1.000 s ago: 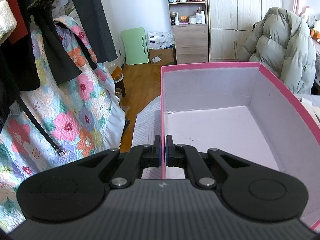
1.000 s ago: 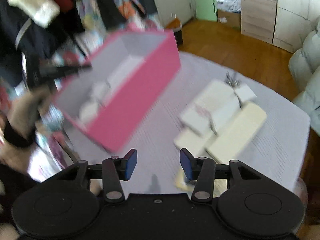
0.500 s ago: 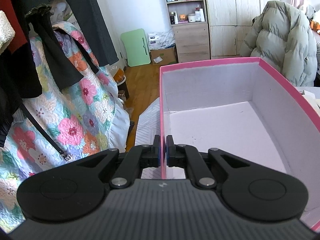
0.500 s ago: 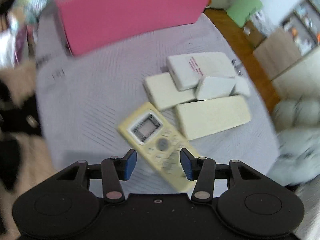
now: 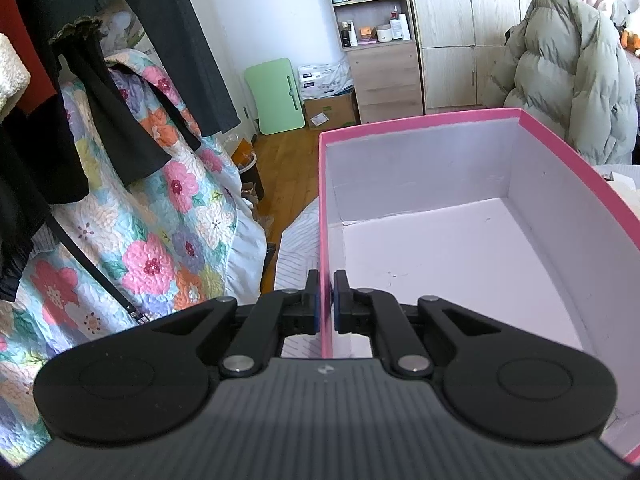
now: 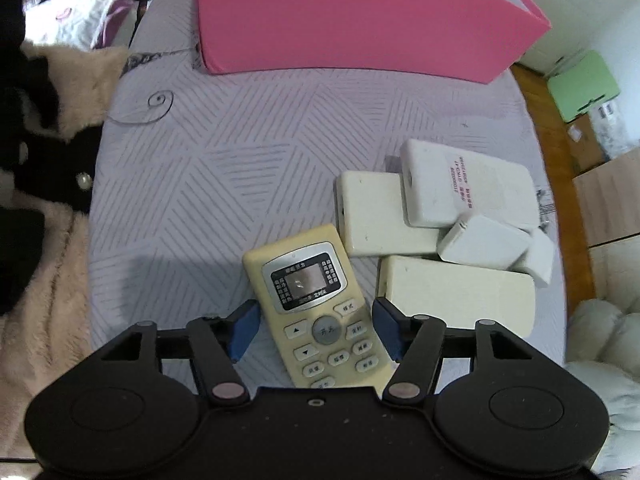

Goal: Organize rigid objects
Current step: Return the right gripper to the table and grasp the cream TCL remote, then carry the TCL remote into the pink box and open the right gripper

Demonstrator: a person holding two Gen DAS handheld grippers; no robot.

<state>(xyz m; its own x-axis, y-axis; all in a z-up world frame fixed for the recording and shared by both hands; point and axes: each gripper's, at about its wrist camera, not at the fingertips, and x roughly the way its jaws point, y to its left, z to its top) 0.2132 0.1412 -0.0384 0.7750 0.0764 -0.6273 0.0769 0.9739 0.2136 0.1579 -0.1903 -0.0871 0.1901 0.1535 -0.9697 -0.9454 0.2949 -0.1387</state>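
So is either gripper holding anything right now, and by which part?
The left gripper clamps the pink box by its side wall. The right gripper holds nothing; its opening fingers straddle the remote.

Box (image 6: 360,20): set at the far side of the table (image 6: 240,168).
Remote (image 6: 316,308): laid near, between the right gripper (image 6: 316,332) fingers.
White cases (image 6: 448,216): piled right of the remote, overlapping.
Left gripper (image 5: 326,300): clamped on the box's left wall.
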